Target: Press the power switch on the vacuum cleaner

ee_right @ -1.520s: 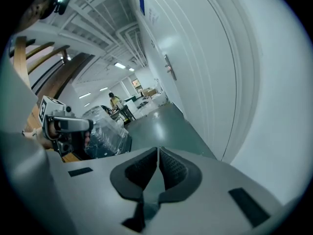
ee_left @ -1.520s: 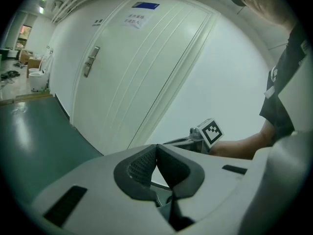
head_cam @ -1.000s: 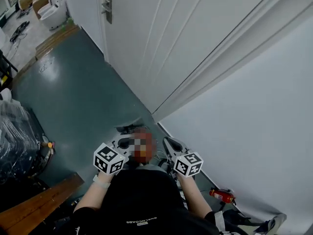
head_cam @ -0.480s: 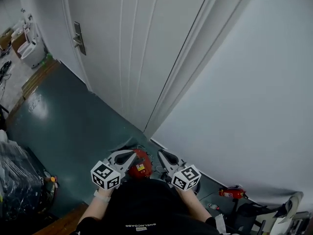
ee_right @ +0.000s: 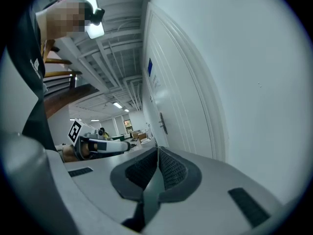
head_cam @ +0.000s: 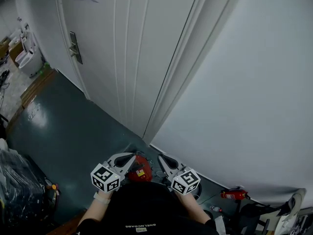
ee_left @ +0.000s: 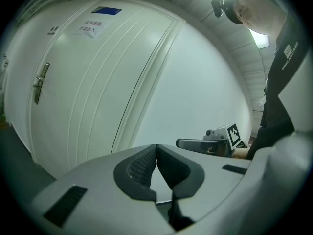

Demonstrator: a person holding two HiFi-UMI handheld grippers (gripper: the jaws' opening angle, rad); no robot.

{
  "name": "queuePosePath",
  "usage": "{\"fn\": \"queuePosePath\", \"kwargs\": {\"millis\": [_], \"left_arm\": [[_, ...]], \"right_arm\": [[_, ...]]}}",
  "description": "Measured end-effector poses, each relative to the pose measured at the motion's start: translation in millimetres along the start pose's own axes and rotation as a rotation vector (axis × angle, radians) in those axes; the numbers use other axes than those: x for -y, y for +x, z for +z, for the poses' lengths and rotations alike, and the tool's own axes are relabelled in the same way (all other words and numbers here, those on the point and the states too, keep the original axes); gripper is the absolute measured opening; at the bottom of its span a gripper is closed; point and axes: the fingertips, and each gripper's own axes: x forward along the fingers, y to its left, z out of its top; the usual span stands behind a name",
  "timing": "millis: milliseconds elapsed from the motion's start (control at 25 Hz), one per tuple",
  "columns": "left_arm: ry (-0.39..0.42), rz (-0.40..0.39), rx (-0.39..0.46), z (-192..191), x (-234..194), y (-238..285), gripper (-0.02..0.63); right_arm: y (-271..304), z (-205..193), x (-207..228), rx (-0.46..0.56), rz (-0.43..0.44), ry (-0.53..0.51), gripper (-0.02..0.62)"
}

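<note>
Vacuum cleaner (head_cam: 139, 169) sits on the dark green floor (head_cam: 73, 126) just out from the foot of the white door (head_cam: 132, 48), on its hinge-free frame side. Only part shows: rounded red body w/ a small yellow patch on top; rest is hidden by the person's black-clad torso (head_cam: 144, 204). Power switch can't be made out.

Left gripper (head_cam: 131, 157) hangs above the vac's left edge, right gripper (head_cam: 161, 157) above its right edge, both pointing toward the door's foot and neither touching the vac. Per the gripper views, left (ee_left: 156, 149) and right (ee_right: 158, 151) are both clenched, pads meeting, nothing between.

Red fire extinguisher (head_cam: 229, 195) lies well to the right of the door, along the white wall (head_cam: 244, 106).
</note>
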Motion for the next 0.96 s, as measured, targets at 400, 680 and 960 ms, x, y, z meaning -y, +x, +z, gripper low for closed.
{"fn": "queuePosePath", "kwargs": {"millis": [400,680,960], "left_arm": [[-0.008,0.026,0.000,-6.0,3.0,-8.6,0.015],[-0.024,0.036,-0.009,-12.4,6.5,-11.8,0.015],[-0.029,0.035,-0.012,-15.1,3.7,-12.3,0.015]], "right_arm": [[-2.2,-2.2,3.3,0.012,-0.001,0.025,0.032],[-7.1,-4.8,2.4,0.001,0.001,0.032,0.032],[-4.7,-6.2,3.6,0.003,0.004,0.031,0.032]]}}
